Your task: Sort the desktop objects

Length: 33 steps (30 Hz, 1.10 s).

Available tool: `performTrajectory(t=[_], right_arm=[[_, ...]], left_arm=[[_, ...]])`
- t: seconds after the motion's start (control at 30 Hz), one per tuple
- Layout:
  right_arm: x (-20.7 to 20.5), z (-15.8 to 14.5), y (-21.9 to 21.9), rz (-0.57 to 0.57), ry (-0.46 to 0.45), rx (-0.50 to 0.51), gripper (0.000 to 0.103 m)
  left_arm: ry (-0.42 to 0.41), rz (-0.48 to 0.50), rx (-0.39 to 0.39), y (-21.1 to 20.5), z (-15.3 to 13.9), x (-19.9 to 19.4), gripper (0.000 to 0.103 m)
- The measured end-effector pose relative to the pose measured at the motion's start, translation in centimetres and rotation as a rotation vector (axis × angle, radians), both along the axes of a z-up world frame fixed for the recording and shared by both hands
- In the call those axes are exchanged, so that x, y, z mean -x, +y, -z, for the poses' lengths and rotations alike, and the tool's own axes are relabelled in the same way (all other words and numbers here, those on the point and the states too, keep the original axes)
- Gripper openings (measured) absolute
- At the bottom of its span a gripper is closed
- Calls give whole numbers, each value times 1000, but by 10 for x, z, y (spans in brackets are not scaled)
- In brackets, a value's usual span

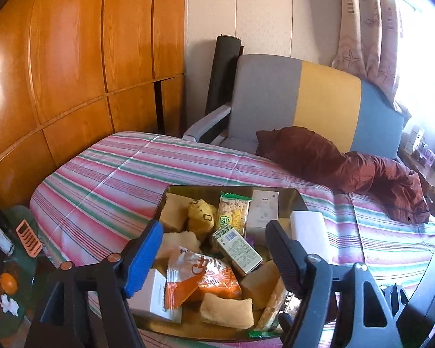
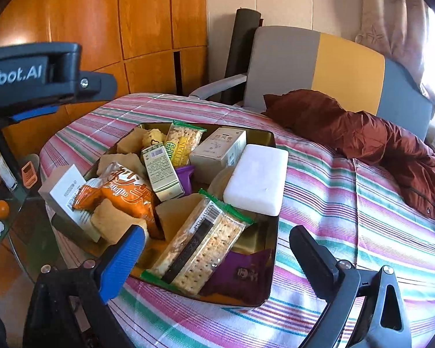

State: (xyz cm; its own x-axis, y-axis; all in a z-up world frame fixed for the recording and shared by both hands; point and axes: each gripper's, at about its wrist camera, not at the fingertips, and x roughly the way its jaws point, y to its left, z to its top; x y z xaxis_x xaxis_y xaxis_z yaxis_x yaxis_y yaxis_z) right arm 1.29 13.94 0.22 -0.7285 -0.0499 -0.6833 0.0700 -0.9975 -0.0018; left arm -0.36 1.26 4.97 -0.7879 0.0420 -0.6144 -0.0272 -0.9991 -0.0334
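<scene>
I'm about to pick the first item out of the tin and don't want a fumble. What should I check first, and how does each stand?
1. Left gripper open, empty: ok.
2. Right gripper open, empty: ok.
3. Cracker pack lies on top, unobstructed: ok.
4. White block stable on the tin rim: not ok, it overhangs.
5. Sorting destination in view: cannot tell.

**Location: Domestic Room (Bedroom or Living Area)**

The setting is a private home. Wooden wardrobe panels (image 1: 81, 66) cover the far left wall. A striped quilted cover (image 1: 136, 174) drapes the work surface. An upholstered grey, yellow and blue chair (image 1: 304, 101) stands at the far side, with a rust-coloured padded jacket (image 1: 348, 165) lying beside it. A patterned curtain (image 1: 371, 29) hangs by a bright window at far right.
</scene>
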Motion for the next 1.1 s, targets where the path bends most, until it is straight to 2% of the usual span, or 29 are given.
performTrajectory(t=[0.03,0.2,0.73,0.77,0.83,0.97,1.1], right_arm=[[0,0,-1,-3,0,-2,100],[-4,-1,-6,-19,7,-18,100],[-8,2,-9,-29,5,-32,101],[-8,3,-8,-29,5,-32,101],[-8,3,-7,-26,6,-34,101],[-7,3,-5,-24,8,-34,101],[-7,2,-3,-18,16,-31,101]], left_arm=[[-1,1,-4,-1,0,-1,66],[10,-17,5,-5,0,-9,59],[16,-12,57,-1,-1,-14,58],[15,-11,54,-1,0,-13,58],[13,-8,52,0,1,-12,51],[24,-14,78,2,4,-12,49],[-1,-9,77,2,6,-9,49]])
